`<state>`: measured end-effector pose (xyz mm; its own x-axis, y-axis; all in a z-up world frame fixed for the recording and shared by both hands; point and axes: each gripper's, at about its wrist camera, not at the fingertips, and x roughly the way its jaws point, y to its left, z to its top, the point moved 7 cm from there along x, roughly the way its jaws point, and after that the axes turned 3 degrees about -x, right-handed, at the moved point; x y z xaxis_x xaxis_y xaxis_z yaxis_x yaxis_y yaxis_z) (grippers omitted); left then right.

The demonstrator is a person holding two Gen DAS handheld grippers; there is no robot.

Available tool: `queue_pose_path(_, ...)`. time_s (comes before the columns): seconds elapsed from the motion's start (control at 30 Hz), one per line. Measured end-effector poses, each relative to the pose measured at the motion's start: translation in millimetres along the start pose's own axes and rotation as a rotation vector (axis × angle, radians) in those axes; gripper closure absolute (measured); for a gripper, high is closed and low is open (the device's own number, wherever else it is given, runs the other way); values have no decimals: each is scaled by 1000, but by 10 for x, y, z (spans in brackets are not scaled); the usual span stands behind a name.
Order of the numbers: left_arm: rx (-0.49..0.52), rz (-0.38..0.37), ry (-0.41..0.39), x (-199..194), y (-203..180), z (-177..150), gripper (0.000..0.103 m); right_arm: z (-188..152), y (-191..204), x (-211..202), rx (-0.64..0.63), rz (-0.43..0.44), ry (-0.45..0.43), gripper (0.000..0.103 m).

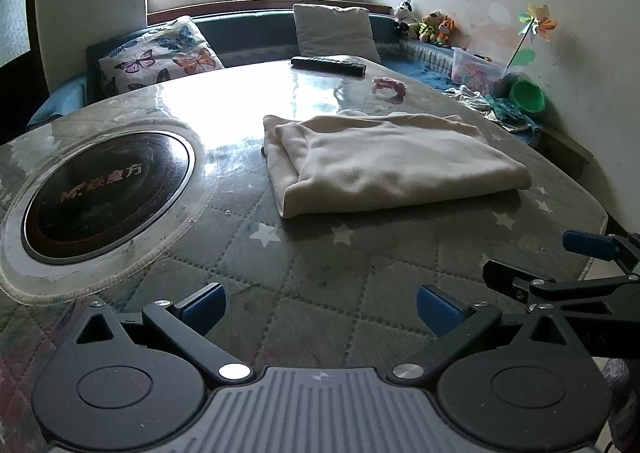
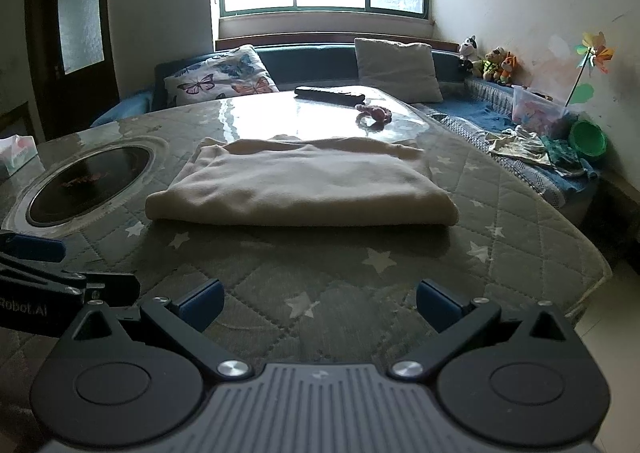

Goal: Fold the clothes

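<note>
My left gripper hangs with its jaws spread wide and nothing between them, the blue pads over the quilted, star-printed table cover; my right gripper is spread just the same, empty, low above that cover. Each shows at the edge of the other's view, cut off by the frame, so I see only one blue pad and some black linkage of it. Ahead of both, well apart from my fingers, the cream garment lies folded into a thick rectangle on the table, its rounded fold edge toward the right gripper; what kind of garment it is I cannot tell. To its left a round dark cooktop is set into the table under a glossy clear sheet, its lettering blurred by glare. Beyond the garment lie a black remote and a small pink thing too small to make out. A tissue box is clipped by the left edge of the right view. On the bench past the table sit a butterfly pillow, a plain cushion, soft toys, a pinwheel and crumpled clothes.
</note>
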<state>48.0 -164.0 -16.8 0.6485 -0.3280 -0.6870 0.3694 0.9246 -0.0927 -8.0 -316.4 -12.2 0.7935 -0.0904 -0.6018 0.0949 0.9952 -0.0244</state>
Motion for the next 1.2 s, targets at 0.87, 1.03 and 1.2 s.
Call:
queue_pose_path(0.87,19,8,-11,-61,-44,-25,0,-44,8,-57,3,-3,-2,0)
queue_pose_path(1.03,25,13,-11,-40,-34,5,0,-22,16,-20,-3,-1,1,0)
queue_pose_path(1.2,32,22,-6,5,-7,39,0,14,27,42,-6,3,3,0)
